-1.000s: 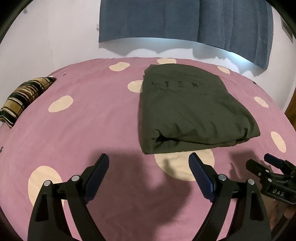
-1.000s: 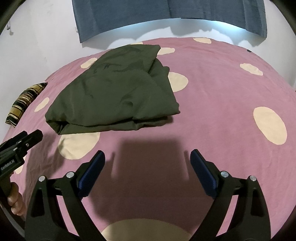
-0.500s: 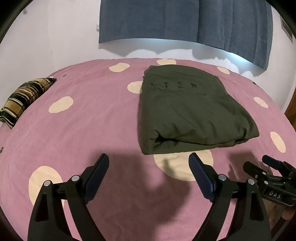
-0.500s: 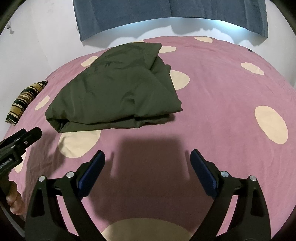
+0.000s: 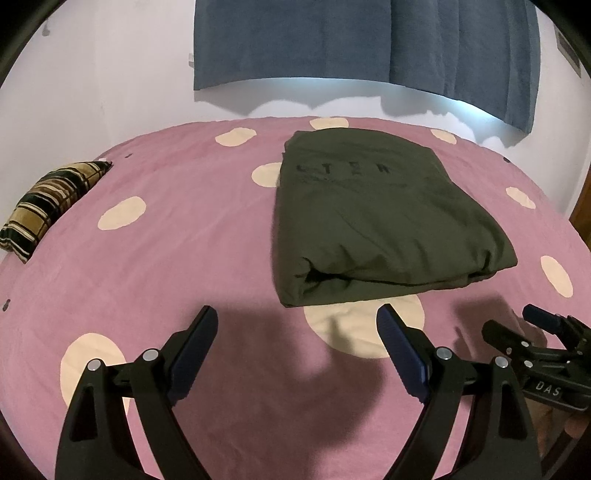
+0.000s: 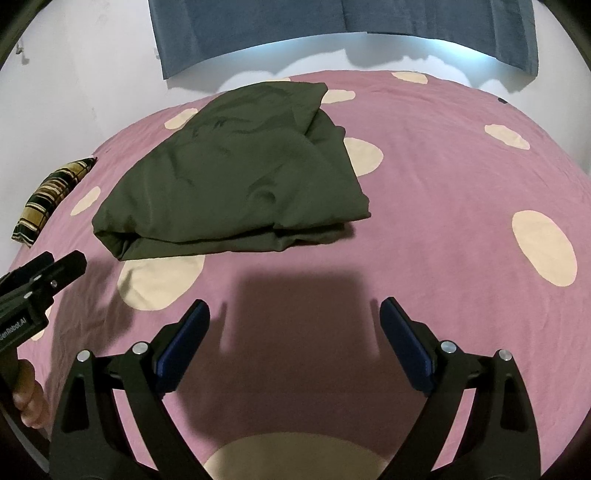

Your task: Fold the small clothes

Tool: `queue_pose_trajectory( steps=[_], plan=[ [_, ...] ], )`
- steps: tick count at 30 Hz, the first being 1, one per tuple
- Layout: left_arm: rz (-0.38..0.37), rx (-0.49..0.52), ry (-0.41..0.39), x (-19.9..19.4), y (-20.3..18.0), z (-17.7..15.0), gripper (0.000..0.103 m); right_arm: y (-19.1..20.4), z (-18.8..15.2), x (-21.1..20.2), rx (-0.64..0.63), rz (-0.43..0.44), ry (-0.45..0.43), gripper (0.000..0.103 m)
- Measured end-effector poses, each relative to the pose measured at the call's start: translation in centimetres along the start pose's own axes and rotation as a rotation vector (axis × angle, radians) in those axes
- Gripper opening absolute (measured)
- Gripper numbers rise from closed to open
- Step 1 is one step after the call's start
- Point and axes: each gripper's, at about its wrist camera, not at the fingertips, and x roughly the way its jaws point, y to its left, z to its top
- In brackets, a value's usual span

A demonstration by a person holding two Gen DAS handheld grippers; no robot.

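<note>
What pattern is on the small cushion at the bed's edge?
The cushion has a plaid of black, mustard-brown and cream stripes, clearest in the left wrist view.

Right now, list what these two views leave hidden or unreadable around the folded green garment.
- Green garment: underside and inner layers hidden by its own folds, both views.
- Print on it: too faint and dark to read, left wrist view.
- Striped cushion: cut off by the frame's left edge, both views.
- Right hand-held gripper: its handle lies below the frame.
- Blue curtain: top cut off by the frame.
</note>
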Motion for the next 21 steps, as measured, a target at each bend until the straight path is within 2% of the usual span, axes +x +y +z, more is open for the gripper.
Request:
queue_pose_trajectory(
  steps=[4, 6, 8, 10, 12, 18, 21],
  plan=[
    [-0.007, -0.003, 0.000, 0.0, 0.0, 0.0, 0.087, 0.1, 0.1, 0.1, -0.005, 0.002, 0.003, 0.093],
    [-0.058, -0.033, -0.002, 0.0, 0.3, 0.0, 0.087, 0.1, 0.1, 0.1, -0.005, 0.002, 0.004, 0.093],
    [-0.085, -0.055, -0.002, -0.1, 0.4, 0.1, 0.092, 0.1, 0.0, 0.1, -0.004, 0.002, 0.005, 0.093],
    [-0.082, -0.061, -0.069, -1.1, 0.6, -0.3, 0.092, 0.1, 0.0, 0.1, -0.004, 0.003, 0.005, 0.093],
    [-0.075, -0.043, -0.098, -1.6, 0.5, 0.0, 0.092, 0.1, 0.1, 0.2, -0.003, 0.011, 0.009, 0.093],
    [-0.129, -0.130, -0.069, -2.3, 3.6, 2.8, 0.092, -1.0, 1.3, -0.9, 0.040, 0.079, 0.009, 0.093],
    [-0.067, -0.192, -0.068, -1.0, 6.7, 5.3, 0.092, -3.0, 3.3, -2.4, 0.086, 0.116, -0.028, 0.093]
  ],
)
